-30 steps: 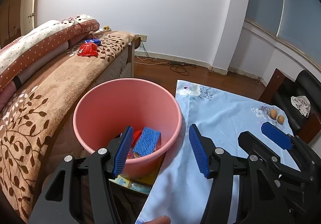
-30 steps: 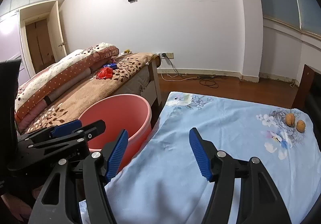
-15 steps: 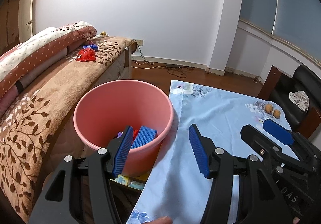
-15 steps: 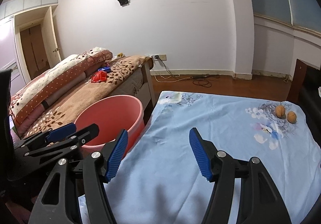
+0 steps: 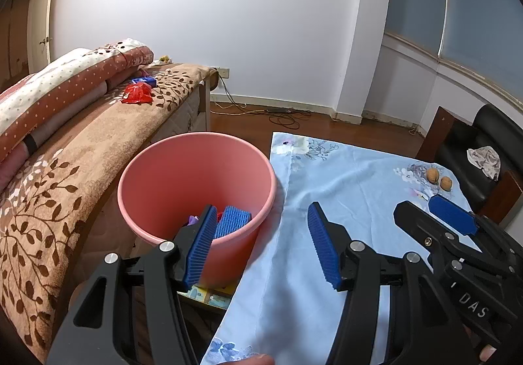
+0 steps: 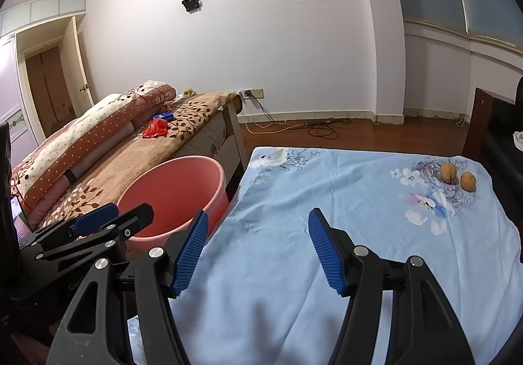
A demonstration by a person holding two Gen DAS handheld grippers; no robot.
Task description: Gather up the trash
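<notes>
A pink bucket (image 5: 170, 175) (image 6: 202, 178) stands between the bed and the table; a blue foam net (image 5: 233, 223) and other scraps lie in it. My left gripper (image 5: 261, 247) hovers open over the bucket's near rim and the table's left edge, nothing between its fingers. My right gripper (image 6: 258, 250) is open and empty above the light blue tablecloth (image 6: 359, 218). Two walnuts (image 6: 457, 177) (image 5: 438, 178) rest at the cloth's far right corner. A red wrapper (image 5: 137, 93) (image 6: 155, 129) and a blue packet (image 5: 143, 80) lie on the bed.
The bed (image 5: 81, 152) with a brown leaf blanket and rolled quilt runs along the left. A black chair (image 5: 483, 156) holding a crumpled cloth (image 5: 485, 162) stands at the right. Cables (image 6: 313, 128) trail on the wooden floor by the far wall.
Both views have pulled back a little: the bucket and the walnuts sit slightly farther and more of the tablecloth shows. Both grippers stay open and empty.
</notes>
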